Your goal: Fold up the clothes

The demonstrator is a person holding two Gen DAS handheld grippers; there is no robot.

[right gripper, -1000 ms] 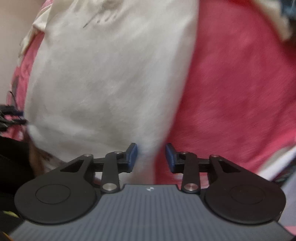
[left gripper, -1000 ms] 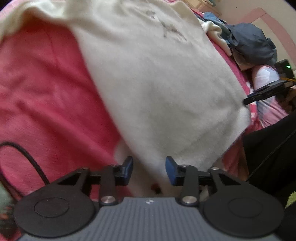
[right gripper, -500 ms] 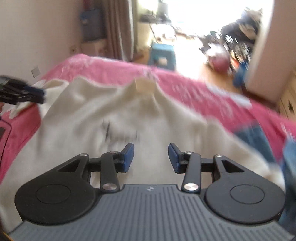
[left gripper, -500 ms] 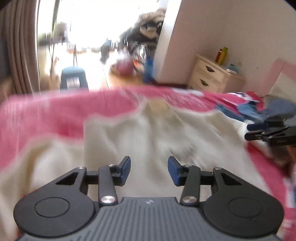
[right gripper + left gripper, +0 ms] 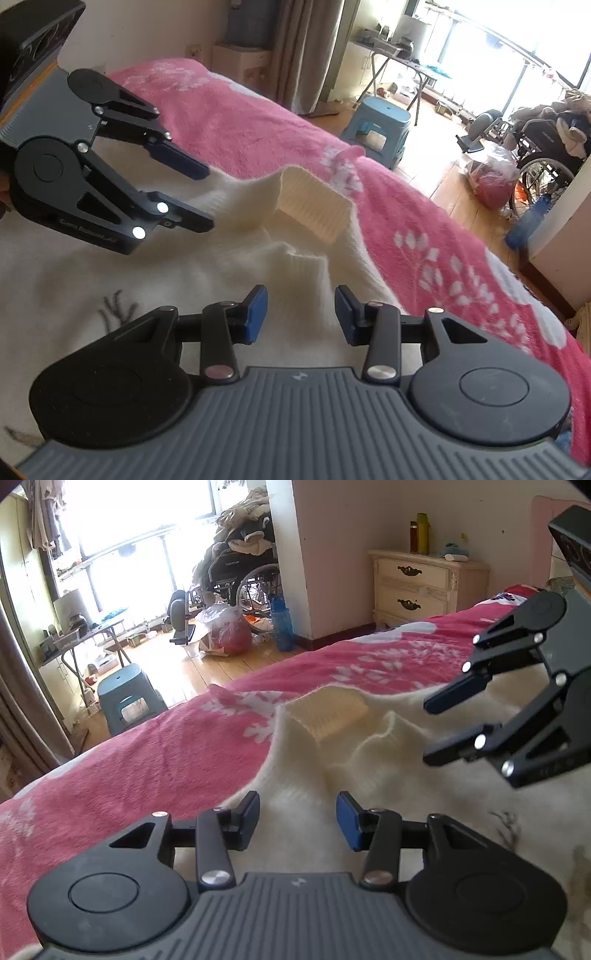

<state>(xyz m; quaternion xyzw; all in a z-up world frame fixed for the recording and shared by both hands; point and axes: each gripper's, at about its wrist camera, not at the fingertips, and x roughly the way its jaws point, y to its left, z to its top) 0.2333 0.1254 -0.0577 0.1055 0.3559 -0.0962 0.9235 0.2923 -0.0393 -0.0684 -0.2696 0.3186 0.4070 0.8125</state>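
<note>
A cream knitted sweater [image 5: 369,760] [image 5: 207,266] lies spread on a pink bed, its ribbed collar [image 5: 328,712] [image 5: 314,206] rumpled up at the far end. My left gripper [image 5: 297,821] hovers open just over the sweater's shoulder, near its left edge, nothing between its fingers. My right gripper [image 5: 299,314] is also open and empty, over the sweater close to the collar. Each gripper shows in the other's view: the right gripper [image 5: 428,731] at the right, the left gripper [image 5: 208,197] at the left, both pointing toward the collar.
The pink blanket [image 5: 147,753] [image 5: 424,236] covers the bed around the sweater. Beyond the bed's far edge stand a blue stool [image 5: 123,690] [image 5: 380,125], a wheelchair [image 5: 243,572], a red bag [image 5: 225,631], a folding table [image 5: 81,638] and a cream nightstand [image 5: 421,587].
Both grippers swung up from looking down at the sweater's lower part to looking level across the bed, and now sit near the collar end, facing each other. Both stayed open.
</note>
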